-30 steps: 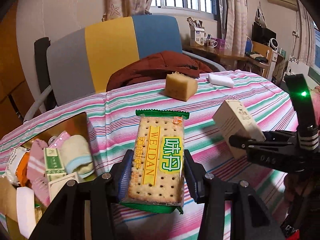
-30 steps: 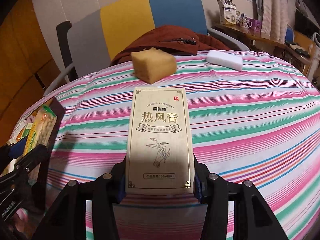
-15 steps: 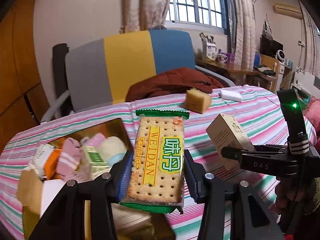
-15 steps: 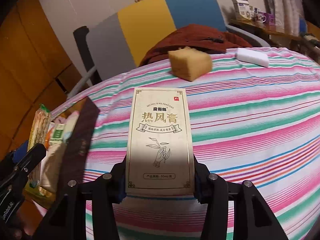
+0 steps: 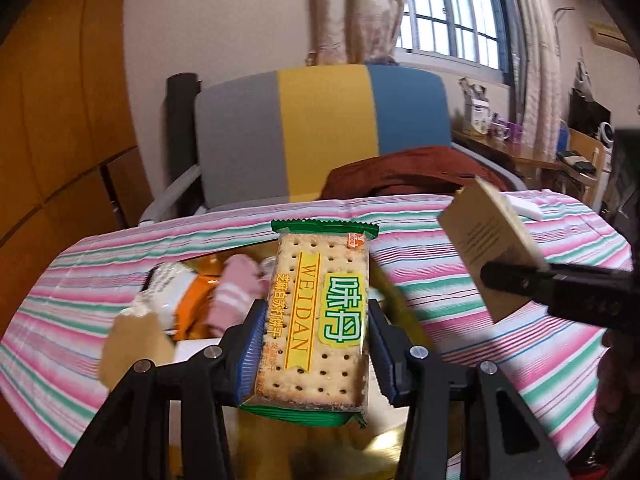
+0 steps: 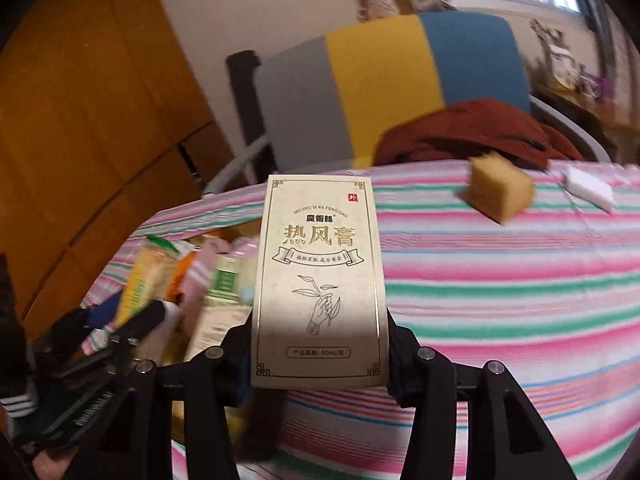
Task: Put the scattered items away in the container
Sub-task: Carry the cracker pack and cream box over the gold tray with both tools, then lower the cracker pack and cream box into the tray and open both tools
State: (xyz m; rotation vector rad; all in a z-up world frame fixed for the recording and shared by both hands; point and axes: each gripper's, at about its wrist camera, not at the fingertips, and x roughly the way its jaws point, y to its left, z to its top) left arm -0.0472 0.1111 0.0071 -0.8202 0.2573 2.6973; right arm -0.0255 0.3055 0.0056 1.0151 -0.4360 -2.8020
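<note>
My left gripper (image 5: 316, 344) is shut on a green-edged cracker packet (image 5: 320, 312) and holds it above the open container (image 5: 384, 444), which holds socks, packets and small boxes. My right gripper (image 6: 320, 356) is shut on a tall beige ointment box (image 6: 320, 280), held above the container's right side; it also shows in the left wrist view (image 5: 488, 256). A yellow sponge (image 6: 500, 188) and a white eraser block (image 6: 588, 188) lie on the striped tablecloth at the far right.
The table has a pink, green and white striped cloth (image 6: 500, 288). Behind it stands a grey, yellow and blue chair (image 5: 320, 136) with a red-brown jacket (image 5: 408, 172) on the seat. A wooden cabinet (image 6: 80, 120) is on the left.
Both grippers have moved left with their loads. The container has come from the left edge to below the cracker packet, and the sponge and eraser have shifted to the right.
</note>
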